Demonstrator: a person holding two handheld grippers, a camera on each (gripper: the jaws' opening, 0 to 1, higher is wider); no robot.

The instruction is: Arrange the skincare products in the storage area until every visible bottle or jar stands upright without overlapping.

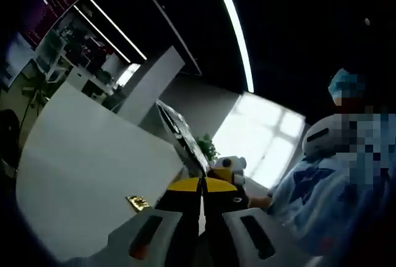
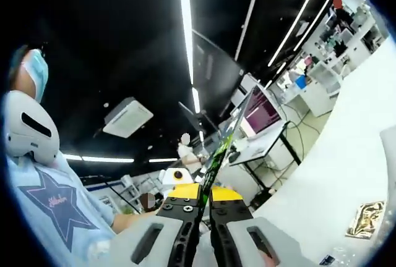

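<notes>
A thin flat packet (image 1: 179,132) with a dark printed face rises edge-on from my left gripper (image 1: 202,183), whose jaws are shut on its lower end. In the right gripper view a flat packet (image 2: 226,140) with a green edge stands between the jaws of my right gripper (image 2: 206,194), also shut on it. Whether both hold one packet I cannot tell. Both grippers point up toward the ceiling. The right gripper (image 1: 230,167) shows just behind my left jaws, and the left gripper (image 2: 176,175) just behind my right jaws. A small gold foil sachet (image 1: 137,203) (image 2: 365,219) lies on the white table.
The white table (image 1: 93,162) (image 2: 346,156) spreads below and to one side. A person in a light blue star shirt (image 2: 52,202) (image 1: 322,193) stands close by. Desks with monitors (image 2: 263,109) stand beyond, and ceiling light strips (image 1: 235,29) run overhead.
</notes>
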